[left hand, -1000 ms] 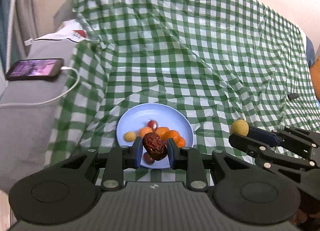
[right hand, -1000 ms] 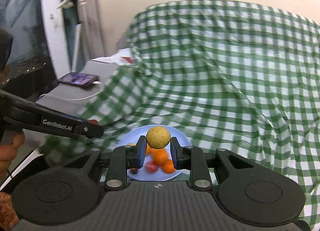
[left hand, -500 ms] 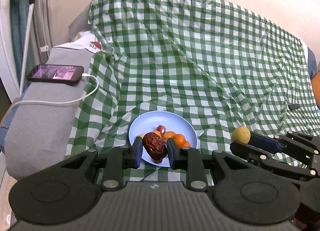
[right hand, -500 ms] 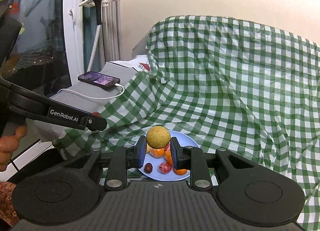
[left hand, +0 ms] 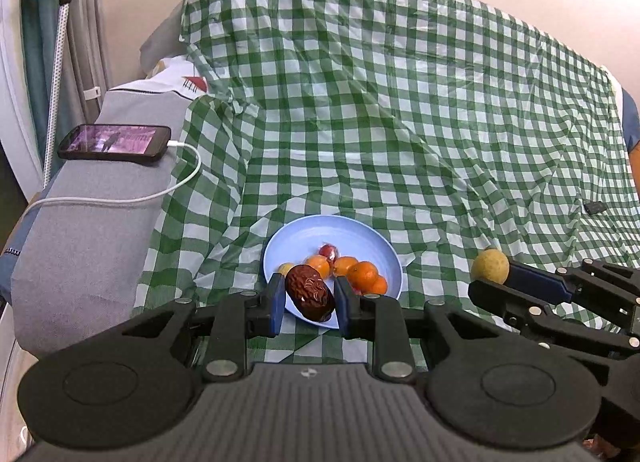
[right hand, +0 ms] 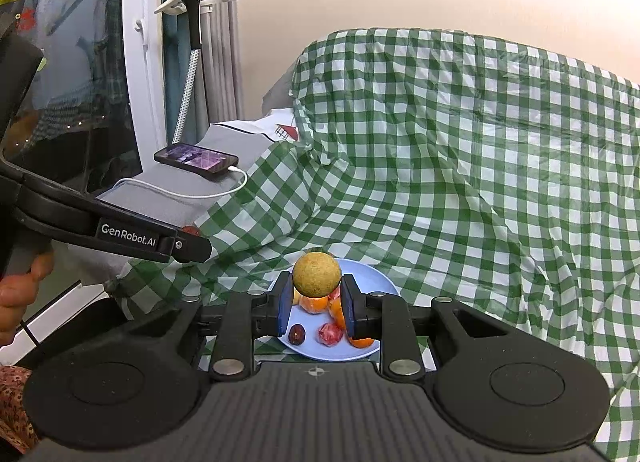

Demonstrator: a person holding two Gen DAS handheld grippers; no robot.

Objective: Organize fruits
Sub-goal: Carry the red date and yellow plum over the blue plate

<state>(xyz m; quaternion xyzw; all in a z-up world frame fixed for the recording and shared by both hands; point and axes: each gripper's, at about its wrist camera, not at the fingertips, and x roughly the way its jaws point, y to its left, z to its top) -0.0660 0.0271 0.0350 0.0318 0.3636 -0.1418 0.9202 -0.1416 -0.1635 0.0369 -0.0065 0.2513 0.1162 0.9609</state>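
left gripper [left hand: 307, 300] clamps wrinkled brown date [left hand: 310, 297] | right gripper [right hand: 316, 302] clamps round tan fruit [right hand: 317, 274] | round pale-blue plate [left hand: 360, 234] just below-ahead of both, left nearer

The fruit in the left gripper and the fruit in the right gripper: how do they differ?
The red date is dark brown-red, wrinkled and oblong; the yellow fruit is pale, matte and round. The red date lies tilted in the left gripper; the yellow fruit sits high in the right gripper. Both are clamped above the blue plate.
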